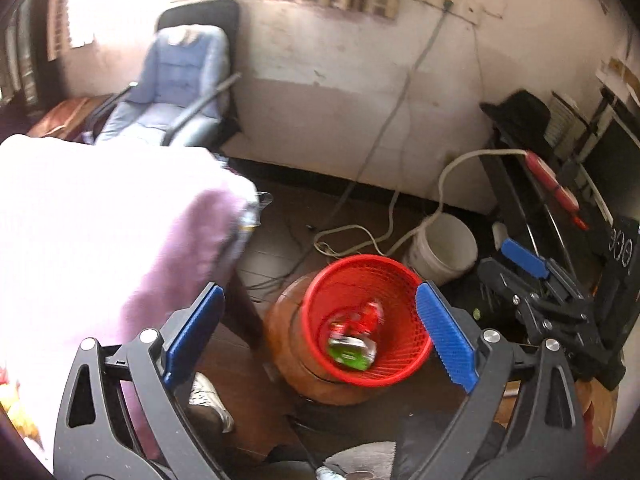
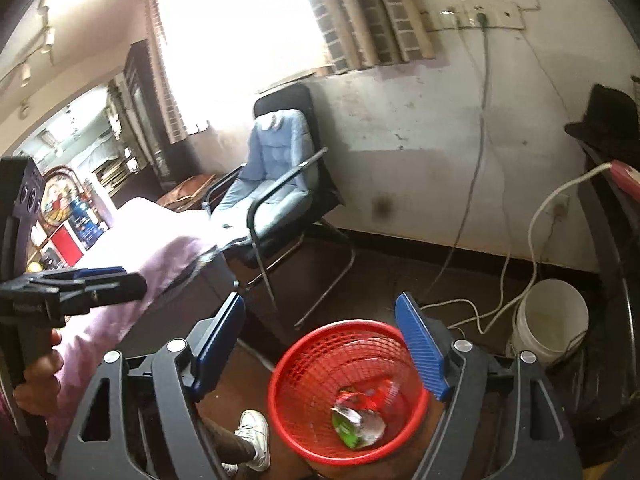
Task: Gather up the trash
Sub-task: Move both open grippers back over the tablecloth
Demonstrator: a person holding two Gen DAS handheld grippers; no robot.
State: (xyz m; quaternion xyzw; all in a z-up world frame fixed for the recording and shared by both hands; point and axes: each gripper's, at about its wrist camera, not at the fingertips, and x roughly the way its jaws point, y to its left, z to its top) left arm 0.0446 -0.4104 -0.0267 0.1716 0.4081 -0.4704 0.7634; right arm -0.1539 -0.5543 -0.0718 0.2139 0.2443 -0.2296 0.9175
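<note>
We face a stained white wall over a dark floor, cables trailing toward a white bucket. A pink-draped desk sits left, near a blue-cushioned chair. Our left gripper and right gripper both gape empty above the red basket, where crumpled wrappers lie.

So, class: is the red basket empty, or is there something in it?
Not empty. The red basket holds crumpled wrappers, red and green, lying at its bottom in both views. It stands upright, and most of its mesh wall is bare.
</note>
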